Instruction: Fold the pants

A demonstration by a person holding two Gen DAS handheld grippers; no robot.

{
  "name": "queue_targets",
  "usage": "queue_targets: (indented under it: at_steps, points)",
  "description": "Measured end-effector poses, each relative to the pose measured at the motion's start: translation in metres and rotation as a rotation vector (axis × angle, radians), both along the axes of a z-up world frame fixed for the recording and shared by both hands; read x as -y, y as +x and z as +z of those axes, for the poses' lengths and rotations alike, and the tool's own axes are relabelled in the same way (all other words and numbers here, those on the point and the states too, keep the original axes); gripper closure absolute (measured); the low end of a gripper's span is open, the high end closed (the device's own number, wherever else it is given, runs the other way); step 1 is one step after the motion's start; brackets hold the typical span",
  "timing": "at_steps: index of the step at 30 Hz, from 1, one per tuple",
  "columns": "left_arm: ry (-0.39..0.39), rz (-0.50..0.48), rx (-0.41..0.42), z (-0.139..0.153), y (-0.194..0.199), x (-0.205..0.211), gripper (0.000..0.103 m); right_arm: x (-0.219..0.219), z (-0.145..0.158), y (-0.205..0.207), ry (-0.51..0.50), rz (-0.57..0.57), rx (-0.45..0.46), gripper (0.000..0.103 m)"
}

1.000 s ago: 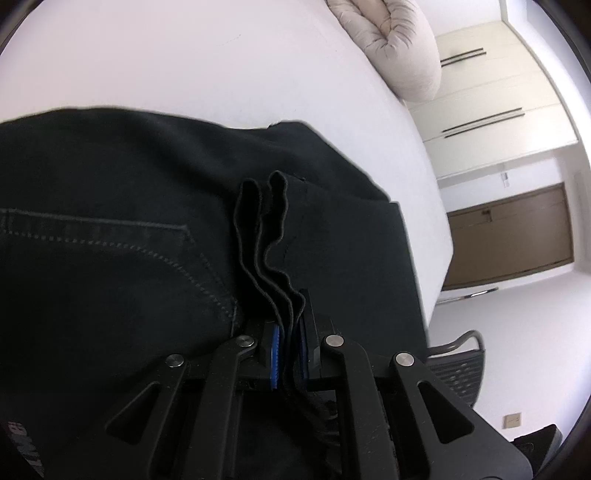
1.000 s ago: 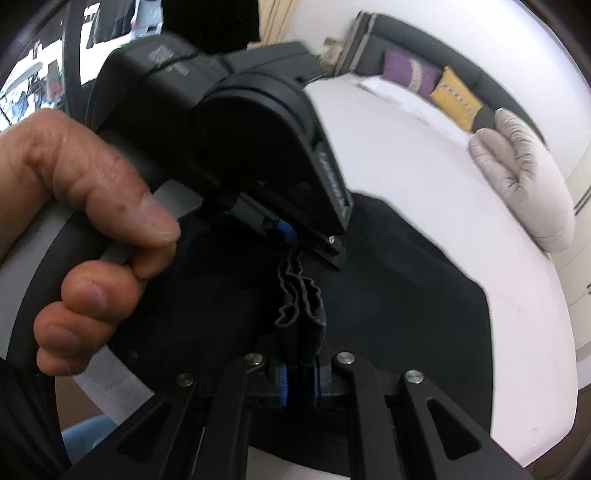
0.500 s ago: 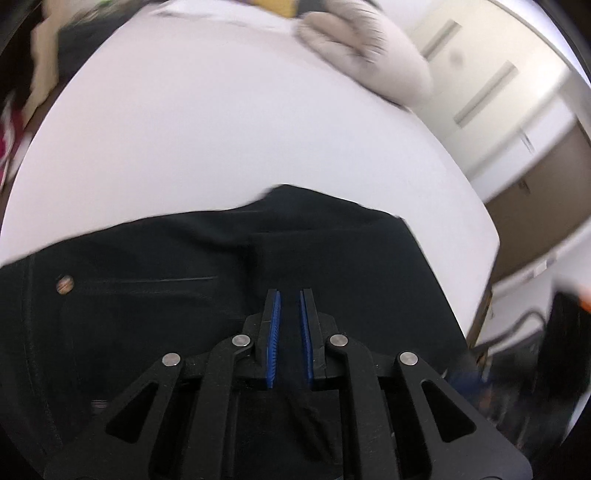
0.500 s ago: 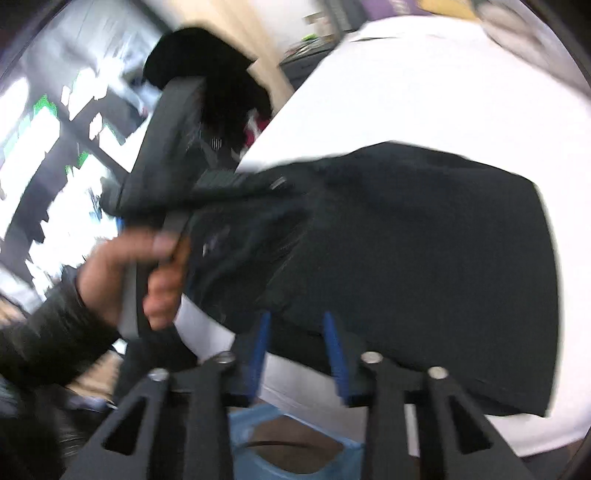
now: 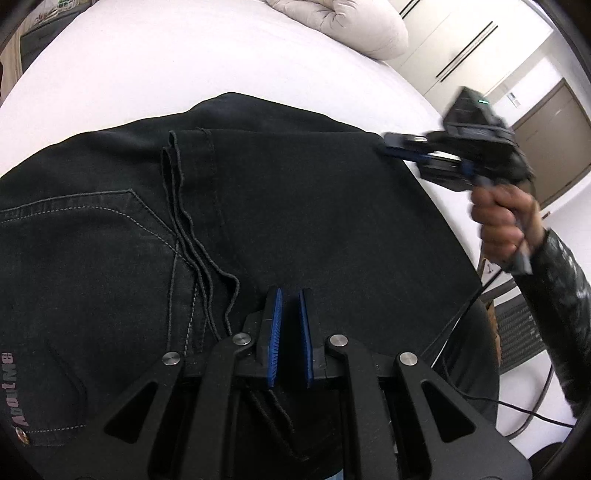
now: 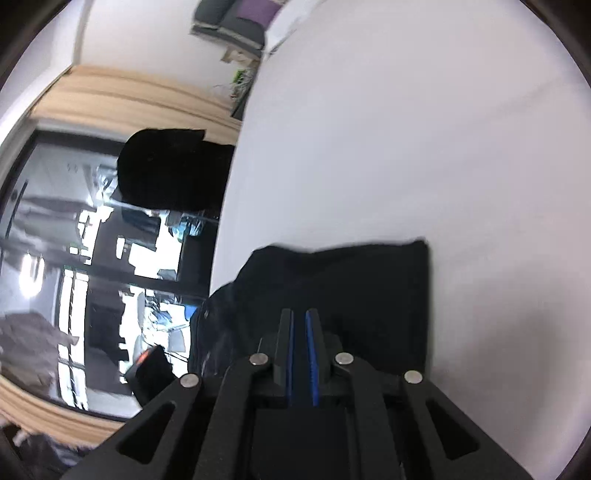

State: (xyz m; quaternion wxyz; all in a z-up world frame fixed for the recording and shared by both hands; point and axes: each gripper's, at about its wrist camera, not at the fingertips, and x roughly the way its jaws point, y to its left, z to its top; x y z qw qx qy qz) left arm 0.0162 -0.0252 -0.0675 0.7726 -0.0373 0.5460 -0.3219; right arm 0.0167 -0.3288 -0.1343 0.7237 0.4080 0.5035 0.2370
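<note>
The pants (image 5: 295, 206) are black denim with pale grey stitching and a pinkish printed logo on the near left. The bed sheet (image 5: 147, 66) is plain white. The far pillow (image 5: 343, 22) is beige. Both grippers' pads (image 5: 275, 332) are blue.

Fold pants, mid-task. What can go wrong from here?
1. Leg hems lie fanned, not stacked; another fold may lock that in.
2. Right tongs, jaws just closing at the pants' far corner, may catch only the top layer; whether fabric is between them cannot be told.
3. Pants' right edge nears the bed edge; a tug may slide them off.
</note>
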Motion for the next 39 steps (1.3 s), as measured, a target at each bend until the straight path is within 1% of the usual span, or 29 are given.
queue_targets:
  at_steps: [1, 2, 3, 5, 11, 13, 14, 17, 19, 22, 25, 27, 28, 30, 31, 32, 33, 34, 35, 36, 37, 38, 39]
  points:
    - [0.0, -0.001, 0.002, 0.0, -0.001, -0.002, 0.093, 0.0, -0.011, 0.003, 0.013, -0.003, -0.027, 0.093]
    - [-0.003, -0.001, 0.003, 0.0, -0.001, -0.002, 0.093, -0.002, -0.021, 0.003, 0.019, -0.007, -0.048, 0.102]
    - [-0.005, -0.003, 0.003, -0.001, -0.004, 0.0, 0.093, 0.009, -0.022, 0.015, 0.035, -0.01, -0.058, 0.103]
    - [-0.009, -0.003, 0.004, -0.001, -0.003, -0.003, 0.093, 0.011, -0.025, 0.004, 0.069, -0.012, -0.05, 0.103]
    - [-0.028, 0.003, 0.004, -0.004, 0.0, -0.023, 0.093, 0.004, -0.019, -0.056, 0.081, 0.06, -0.068, 0.103]
    - [-0.032, 0.003, 0.005, -0.002, -0.001, -0.045, 0.093, 0.001, -0.015, -0.077, 0.081, 0.08, -0.072, 0.103]
    - [-0.036, 0.007, 0.004, -0.002, -0.002, -0.047, 0.093, -0.001, -0.013, -0.089, 0.084, 0.086, -0.069, 0.103]
    - [-0.042, 0.014, 0.007, -0.009, -0.005, -0.047, 0.093, -0.004, -0.012, -0.12, 0.095, 0.083, -0.077, 0.103]
    - [-0.044, 0.019, 0.011, -0.008, -0.006, -0.047, 0.093, -0.005, -0.015, -0.132, 0.112, 0.064, -0.083, 0.103]
    - [-0.05, 0.026, 0.015, -0.009, -0.008, -0.049, 0.093, -0.005, -0.028, -0.146, 0.142, 0.031, -0.097, 0.103]
    - [-0.056, 0.036, 0.022, -0.006, -0.011, -0.053, 0.093, -0.005, -0.032, -0.149, 0.117, 0.008, -0.078, 0.103]
    - [-0.066, 0.048, 0.03, 0.001, -0.017, -0.061, 0.093, -0.004, -0.033, -0.149, 0.112, 0.0, -0.074, 0.103]
    - [-0.075, 0.054, 0.037, 0.007, -0.021, -0.066, 0.093, -0.005, -0.029, -0.149, 0.094, 0.0, -0.076, 0.103]
    - [-0.095, 0.065, 0.057, 0.02, -0.03, -0.08, 0.093, -0.01, -0.01, -0.148, 0.017, 0.013, -0.045, 0.103]
    - [-0.113, 0.085, 0.071, 0.03, -0.039, -0.094, 0.093, -0.013, 0.001, -0.149, 0.004, 0.012, -0.024, 0.093]
    - [-0.133, 0.109, 0.08, 0.037, -0.046, -0.109, 0.093, -0.017, 0.017, -0.149, 0.029, -0.002, 0.016, 0.065]
    - [-0.149, 0.127, 0.086, 0.042, -0.051, -0.121, 0.093, -0.02, 0.029, -0.15, 0.052, -0.02, 0.063, 0.05]
    - [-0.17, 0.169, 0.101, 0.05, -0.061, -0.143, 0.093, -0.024, 0.04, -0.15, 0.062, -0.032, 0.113, 0.038]
    - [-0.18, 0.212, 0.107, 0.054, -0.068, -0.162, 0.093, -0.031, 0.052, -0.147, 0.07, -0.026, 0.17, 0.038]
    - [-0.185, 0.248, 0.104, 0.057, -0.072, -0.176, 0.093, -0.04, 0.059, -0.142, 0.08, -0.014, 0.199, 0.039]
    - [-0.2, 0.304, 0.1, 0.06, -0.079, -0.196, 0.093, -0.048, 0.06, -0.135, 0.092, -0.005, 0.198, 0.045]
    - [-0.229, 0.367, 0.097, 0.061, -0.088, -0.22, 0.093, -0.06, 0.058, -0.122, 0.098, 0.014, 0.18, 0.055]
    - [-0.253, 0.432, 0.093, 0.061, -0.097, -0.242, 0.09, -0.068, 0.054, -0.114, 0.096, 0.029, 0.168, 0.06]
